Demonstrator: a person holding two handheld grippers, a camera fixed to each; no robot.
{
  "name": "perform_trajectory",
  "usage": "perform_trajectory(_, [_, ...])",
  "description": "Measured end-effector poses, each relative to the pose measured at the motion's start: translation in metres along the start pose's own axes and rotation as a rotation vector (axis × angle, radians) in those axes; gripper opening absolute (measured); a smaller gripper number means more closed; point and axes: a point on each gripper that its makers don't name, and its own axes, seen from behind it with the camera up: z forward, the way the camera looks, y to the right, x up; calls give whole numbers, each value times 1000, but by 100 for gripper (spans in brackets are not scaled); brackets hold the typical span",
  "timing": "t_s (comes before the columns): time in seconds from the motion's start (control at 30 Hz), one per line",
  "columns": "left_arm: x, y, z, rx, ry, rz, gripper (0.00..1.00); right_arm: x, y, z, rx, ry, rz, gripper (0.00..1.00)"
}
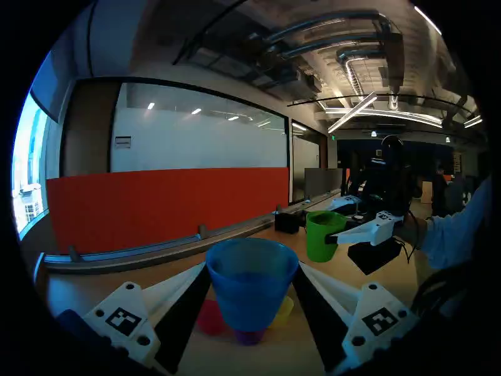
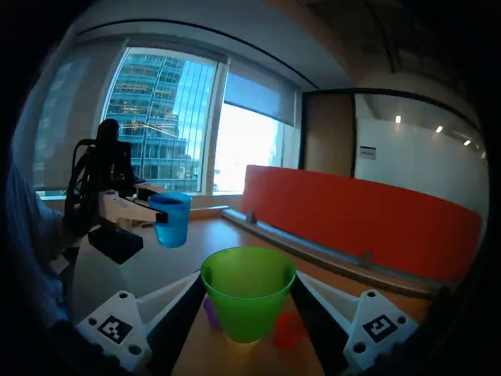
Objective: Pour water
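A blue plastic cup (image 1: pixel 252 288) stands upright between the fingers of my left gripper (image 1: pixel 250 301), which is shut on it and holds it above the wooden table (image 1: pixel 188 276). My right gripper (image 2: pixel 248 301) is shut on a green cup (image 2: pixel 248 289), also upright and lifted. Farther off in the left gripper view, the green cup (image 1: pixel 323 235) sits in the right gripper (image 1: pixel 341 237), with a hand and pale sleeve (image 1: pixel 448 235) behind it. In the right gripper view the blue cup (image 2: pixel 170 218) hangs in the left gripper (image 2: pixel 160 217) at the left. I cannot tell whether either cup holds water.
Small cups lie on the table under the held ones: pink (image 1: pixel 210 316), purple (image 1: pixel 249 336) and yellow (image 1: pixel 283 310); red (image 2: pixel 289 329) and purple (image 2: pixel 211 313). An orange partition (image 1: pixel 169 203) with a rail runs along the table's far edge. A black box (image 1: pixel 287 222) sits behind.
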Motion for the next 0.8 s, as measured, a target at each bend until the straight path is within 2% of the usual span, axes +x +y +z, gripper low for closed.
perform_trajectory(0.37, [5, 5, 0, -5, 12, 12, 86, 14, -4, 4, 3, 44, -1, 93])
perform_trajectory(0.8, [19, 7, 1, -10, 40, 33, 86, 16, -4, 8, 7, 44, -7, 92])
